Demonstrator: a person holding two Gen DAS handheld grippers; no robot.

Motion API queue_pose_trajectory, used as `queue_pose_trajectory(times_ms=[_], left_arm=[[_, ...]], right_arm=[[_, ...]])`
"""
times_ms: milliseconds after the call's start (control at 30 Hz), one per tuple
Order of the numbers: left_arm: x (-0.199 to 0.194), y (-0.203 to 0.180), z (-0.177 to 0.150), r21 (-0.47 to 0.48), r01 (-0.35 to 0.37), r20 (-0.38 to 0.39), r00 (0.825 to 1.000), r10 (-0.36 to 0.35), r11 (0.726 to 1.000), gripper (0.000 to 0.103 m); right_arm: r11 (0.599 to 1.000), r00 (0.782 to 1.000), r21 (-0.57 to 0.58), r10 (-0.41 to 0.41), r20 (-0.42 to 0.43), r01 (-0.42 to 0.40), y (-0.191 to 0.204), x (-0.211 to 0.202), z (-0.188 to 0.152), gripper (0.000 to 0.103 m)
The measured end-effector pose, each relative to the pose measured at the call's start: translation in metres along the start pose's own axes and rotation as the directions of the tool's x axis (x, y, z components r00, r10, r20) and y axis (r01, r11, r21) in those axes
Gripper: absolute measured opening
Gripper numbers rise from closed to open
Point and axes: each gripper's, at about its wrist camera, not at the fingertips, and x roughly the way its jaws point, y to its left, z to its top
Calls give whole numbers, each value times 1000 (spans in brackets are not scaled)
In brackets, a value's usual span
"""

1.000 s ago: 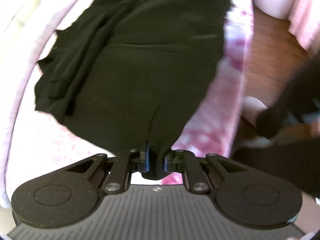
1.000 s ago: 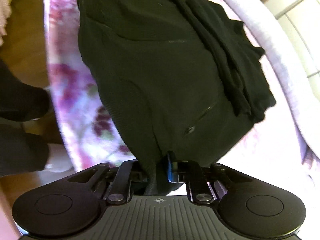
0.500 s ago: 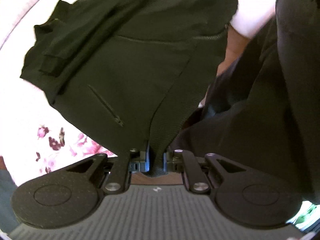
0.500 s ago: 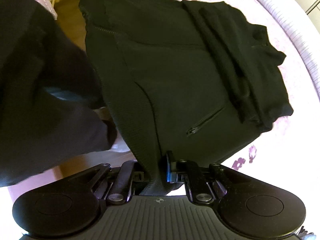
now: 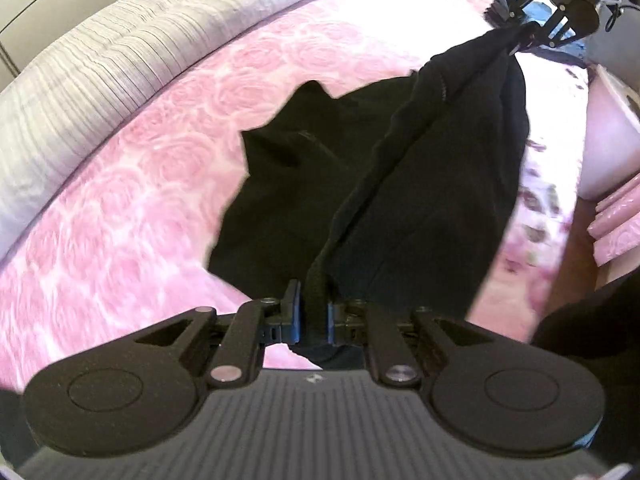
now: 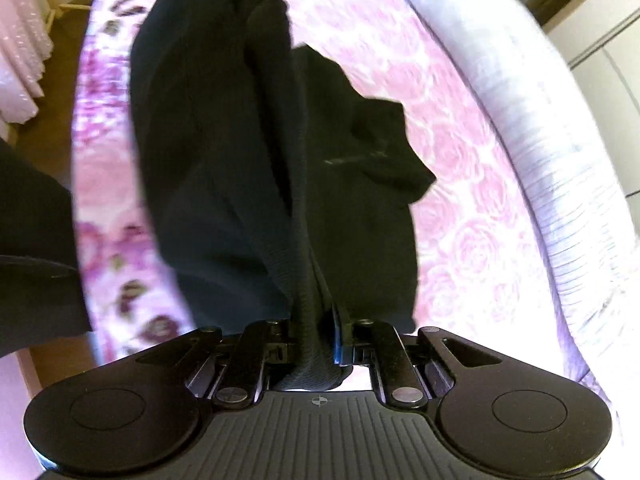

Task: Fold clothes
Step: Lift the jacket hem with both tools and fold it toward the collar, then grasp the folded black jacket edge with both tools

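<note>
A black garment [image 5: 360, 184] hangs stretched between my two grippers above a pink rose-patterned bed [image 5: 132, 184]. My left gripper [image 5: 314, 316] is shut on one end of its ribbed hem. In the left wrist view my right gripper [image 5: 524, 38] shows at the top right, pinching the hem's other end. In the right wrist view my right gripper [image 6: 318, 338] is shut on the black garment [image 6: 224, 152], which folds over on itself and droops toward the bed [image 6: 452, 184].
A long grey striped bolster [image 5: 100, 52] lines the far side of the bed, also seen as a pale bolster [image 6: 532, 132]. Wooden floor [image 6: 56, 92] and a person's dark trousers [image 6: 32, 240] lie beside the bed. Pink fabric [image 5: 616, 220] is stacked at the right.
Both grippers rose and swung over the bed, carrying the hem. The garment, lying flat before, now hangs doubled over between them. The person's dark clothing left the middle of both views.
</note>
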Motion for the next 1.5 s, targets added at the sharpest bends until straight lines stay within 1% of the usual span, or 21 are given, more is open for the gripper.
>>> queue_pose_trajectory(times_ms=[100, 233, 367, 600, 867, 933, 967, 1000, 1033, 1067, 1100, 1167, 1200, 1233, 1300, 1333, 1367, 1400, 1433, 1467, 1500], left_arm=[[37, 45, 28, -5, 34, -23, 999, -34, 999, 9], [86, 88, 62, -44, 74, -47, 996, -76, 996, 9], [124, 111, 75, -76, 91, -75, 992, -97, 993, 9], [162, 143, 82, -154, 65, -117, 990, -83, 986, 7], [218, 174, 78, -245, 15, -179, 982, -60, 969, 8], [232, 180, 72, -277, -26, -195, 980, -30, 961, 9], [236, 183, 69, -297, -53, -202, 979, -8, 953, 8], [238, 189, 65, -324, -88, -208, 978, 20, 942, 8], [238, 194, 61, -356, -116, -207, 977, 43, 927, 8], [234, 200, 56, -394, -136, -199, 978, 60, 909, 8], [230, 205, 52, -427, -149, -187, 980, 74, 892, 8], [213, 205, 47, -469, -144, -147, 986, 84, 871, 9], [205, 201, 47, -471, -130, -122, 989, 81, 872, 9], [198, 193, 49, -454, -106, -94, 993, 70, 885, 9], [186, 175, 56, -399, -61, -46, 998, 46, 915, 19], [185, 162, 61, -343, -42, -35, 999, 32, 939, 22], [186, 150, 67, -277, -24, -29, 999, 17, 961, 27], [190, 136, 74, -201, -7, -27, 1000, 1, 979, 31], [196, 124, 81, -125, 1, -30, 1000, -5, 992, 32], [203, 115, 86, -59, -2, -36, 999, 0, 998, 32], [210, 109, 89, -7, -2, -44, 999, 2, 1000, 32]], right_arm=[[999, 999, 31, 38, -37, -37, -49, 38, 16, 11], [986, 990, 127, 121, -67, -112, -100, 75, 25, 11], [963, 975, 191, 206, -79, -188, -142, 108, 26, 11], [922, 954, 270, 297, -33, -278, -201, 150, 29, 11], [883, 944, 340, 328, 44, -323, -247, 198, 39, 11], [876, 945, 361, 323, 55, -320, -251, 212, 34, 15], [871, 950, 385, 305, 65, -306, -253, 220, 31, 25], [856, 961, 438, 264, 88, -275, -258, 223, 24, 35], [831, 970, 501, 213, 114, -241, -264, 224, 16, 38], [789, 975, 575, 161, 150, -219, -270, 219, 5, 40], [733, 977, 650, 106, 186, -203, -277, 213, -7, 41], [626, 967, 746, 51, 249, -225, -279, 198, -30, 43], [571, 960, 785, 25, 277, -242, -279, 190, -41, 45], [529, 955, 808, 11, 298, -258, -275, 183, -51, 46], [489, 945, 823, 7, 326, -288, -257, 171, -61, 49], [487, 941, 819, 18, 339, -304, -246, 168, -63, 49], [497, 939, 810, 30, 341, -310, -235, 167, -62, 51], [520, 941, 796, 46, 335, -309, -223, 167, -59, 55], [548, 944, 779, 65, 323, -304, -214, 167, -55, 59], [587, 950, 756, 78, 303, -290, -205, 169, -49, 65], [656, 957, 707, 87, 278, -265, -195, 170, -38, 66]])
